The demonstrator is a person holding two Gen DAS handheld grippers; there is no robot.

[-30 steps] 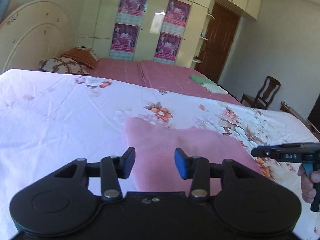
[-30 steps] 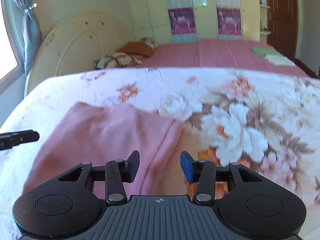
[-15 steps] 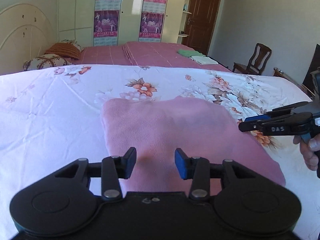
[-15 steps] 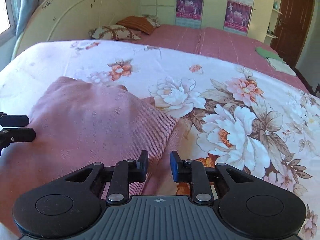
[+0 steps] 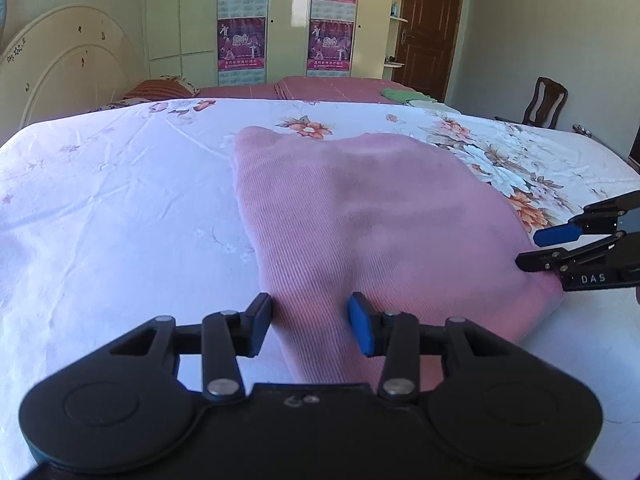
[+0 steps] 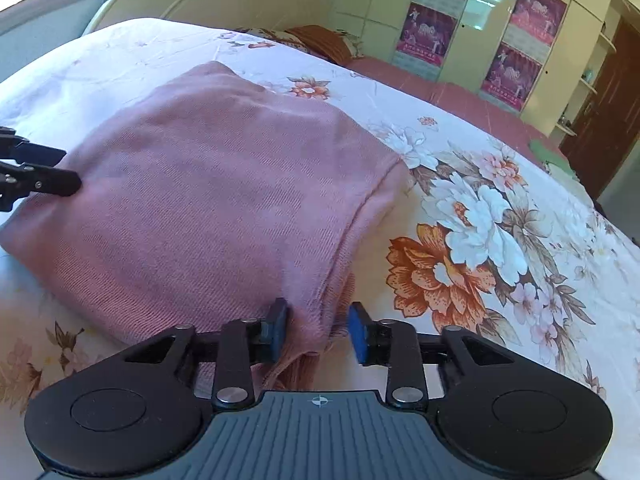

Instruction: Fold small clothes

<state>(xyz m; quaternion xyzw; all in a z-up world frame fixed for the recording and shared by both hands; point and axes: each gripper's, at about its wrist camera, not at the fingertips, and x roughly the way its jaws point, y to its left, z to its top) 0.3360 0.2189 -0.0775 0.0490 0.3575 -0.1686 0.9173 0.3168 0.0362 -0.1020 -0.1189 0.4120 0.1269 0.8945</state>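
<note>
A pink knitted garment point(image 5: 380, 216) lies folded on the floral bedsheet point(image 5: 120, 200). My left gripper point(image 5: 310, 326) stands open low over its near left edge, and that edge runs between the fingers without being pinched. In the right wrist view the garment point(image 6: 208, 184) fills the left half. My right gripper point(image 6: 318, 332) is opening at the near right corner: bunched cloth sits between the jaws, against the left pad and clear of the right pad. Each gripper shows in the other's view, the right gripper point(image 5: 536, 248) at the cloth's right edge and the left gripper point(image 6: 66, 168) at its left.
A second bed with a pink cover point(image 5: 320, 88) lies beyond, with green folded cloth point(image 5: 400, 94) on it. Pillows point(image 5: 160, 88) rest by the cream headboard point(image 5: 68, 68). A wardrobe with posters point(image 5: 240, 40), a brown door point(image 5: 428, 28) and a wooden chair point(image 5: 548, 100) stand behind.
Both grippers have sunk and come in over the near edge of the pink garment. The right gripper rolled, narrowed its jaws half a second ago and has widened them again around the corner.
</note>
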